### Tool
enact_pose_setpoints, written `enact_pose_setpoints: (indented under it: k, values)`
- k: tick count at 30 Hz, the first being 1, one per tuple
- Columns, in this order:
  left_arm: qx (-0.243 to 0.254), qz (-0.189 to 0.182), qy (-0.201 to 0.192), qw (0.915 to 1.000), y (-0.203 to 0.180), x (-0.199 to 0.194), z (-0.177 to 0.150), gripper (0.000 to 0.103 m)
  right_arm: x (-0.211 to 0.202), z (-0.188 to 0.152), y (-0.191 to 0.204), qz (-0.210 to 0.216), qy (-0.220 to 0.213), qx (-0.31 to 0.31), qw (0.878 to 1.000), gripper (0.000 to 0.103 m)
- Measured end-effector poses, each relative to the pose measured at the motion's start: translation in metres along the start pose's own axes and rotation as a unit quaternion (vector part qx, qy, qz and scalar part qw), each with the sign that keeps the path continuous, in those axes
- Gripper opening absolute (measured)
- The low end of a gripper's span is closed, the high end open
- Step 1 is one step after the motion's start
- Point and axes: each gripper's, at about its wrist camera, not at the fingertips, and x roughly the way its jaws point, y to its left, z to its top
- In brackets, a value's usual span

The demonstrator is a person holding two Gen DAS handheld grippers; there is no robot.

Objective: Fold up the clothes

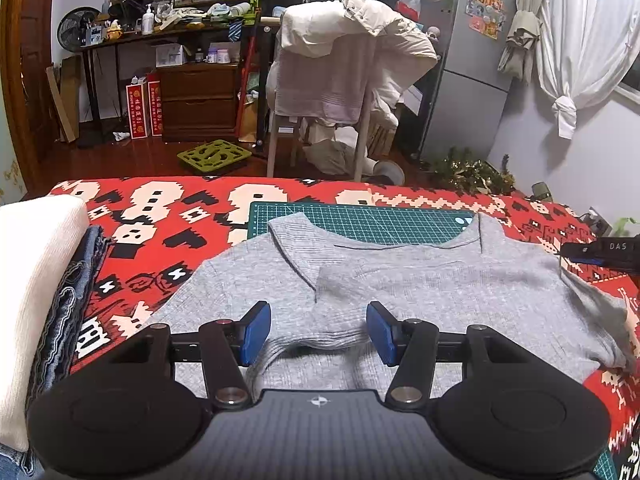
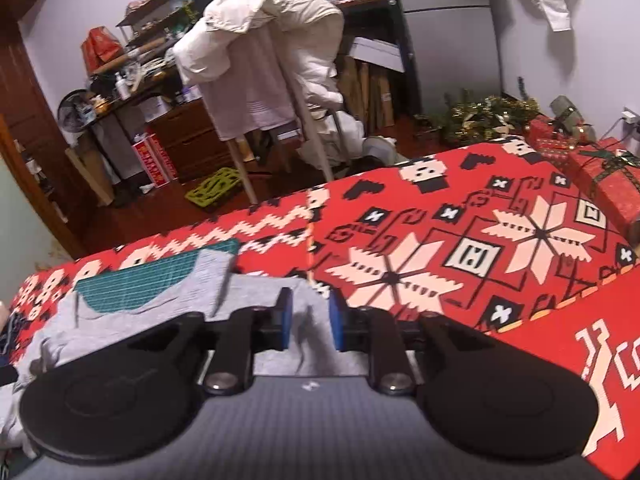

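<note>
On the red patterned tabletop (image 1: 168, 216), grey top (image 1: 420, 280) spread flat, left gripper (image 1: 319, 330) jaws parted over it, right gripper (image 2: 307, 318) jaws slightly apart astride its edge.

Ahead of you a chair (image 1: 320, 92) draped in pale laundry stands on the dark wood floor (image 1: 152, 160), cluttered shelves (image 1: 192, 4) left, white curtain (image 1: 580, 40) right.

The ribbed top (image 1: 420, 280) is heather grey; the blanket (image 1: 168, 216) under it is red with cream and black pixel-like motifs and cream snowflakes; the cutting mat (image 1: 360, 220) is dark green with a pale grid; the gripper pads (image 1: 256, 332) are blue on black arms.
</note>
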Motion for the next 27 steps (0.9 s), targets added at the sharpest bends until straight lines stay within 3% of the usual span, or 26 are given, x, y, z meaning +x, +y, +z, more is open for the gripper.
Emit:
enact_pose_setpoints:
  k: [6,8,9,15,18,19,20,24,27]
  values:
    - [-0.004,0.001,0.002,1.0,0.001,0.001,0.0,0.053,0.013,-0.008,0.013,-0.008,0.021,-0.042,0.999,0.027]
    - [-0.006,0.002,0.003,1.0,0.002,0.002,0.0,0.053,0.016,-0.011,0.018,-0.014,0.02,-0.058,0.998,0.016]
    - [-0.006,0.002,0.003,1.0,0.002,0.002,0.0,0.053,0.016,-0.012,0.02,-0.016,0.019,-0.066,0.998,0.001]
    - [-0.007,-0.003,0.003,1.0,0.003,0.002,0.0,0.053,-0.011,-0.003,0.033,0.015,-0.053,-0.081,0.995,0.002]
    - [-0.007,-0.008,0.004,0.9999,0.003,0.002,0.0,0.053,-0.002,-0.003,0.028,0.003,-0.03,-0.07,0.997,0.005]
    - [-0.007,-0.009,0.004,0.9999,0.003,0.002,0.0,0.053,0.003,-0.006,0.023,-0.008,-0.021,-0.063,0.998,0.012]
    - [-0.007,-0.011,0.004,0.9999,0.003,0.002,0.0,0.053,0.007,-0.009,0.019,-0.02,-0.013,-0.056,0.998,0.012]
    - [-0.005,-0.016,0.004,0.9998,0.003,0.002,0.001,0.053,-0.008,0.0,0.007,-0.013,-0.04,-0.007,0.999,0.015]
    - [0.006,-0.012,0.005,0.9999,-0.001,0.003,-0.001,0.053,-0.029,0.004,0.009,0.006,-0.059,0.005,0.998,0.032]
